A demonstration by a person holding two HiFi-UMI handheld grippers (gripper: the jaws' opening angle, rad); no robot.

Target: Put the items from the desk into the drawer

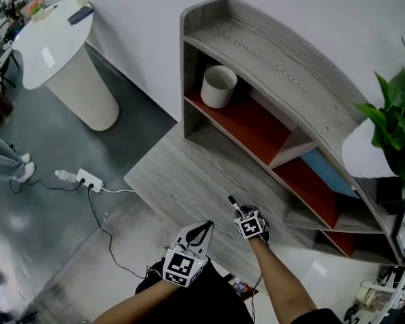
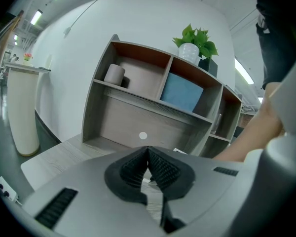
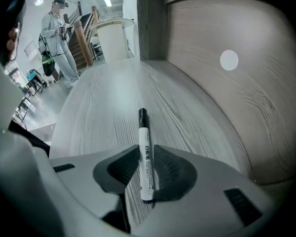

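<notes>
A white marker with a black cap [image 3: 145, 154] sits between the pads of my right gripper [image 3: 147, 171], which is shut on it. The cap points forward over the grey wood desk [image 3: 108, 107]. In the head view the marker [image 1: 233, 201] sticks out ahead of the right gripper [image 1: 241, 212], low over the desk [image 1: 182, 174] near its front edge. My left gripper [image 1: 205, 227] hovers beside it to the left, its jaws shut together with nothing between them [image 2: 148, 156]. I see no open drawer in any view.
A grey shelf unit [image 1: 270, 66] stands at the desk's back, holding a white cup [image 1: 219, 85] and a blue box [image 1: 327, 171]; a potted plant [image 1: 398, 120] is on top. Its lower panel bears a white round spot [image 3: 229, 60]. A power strip [image 1: 88, 179] lies on the floor; a person [image 3: 56, 33] stands far off.
</notes>
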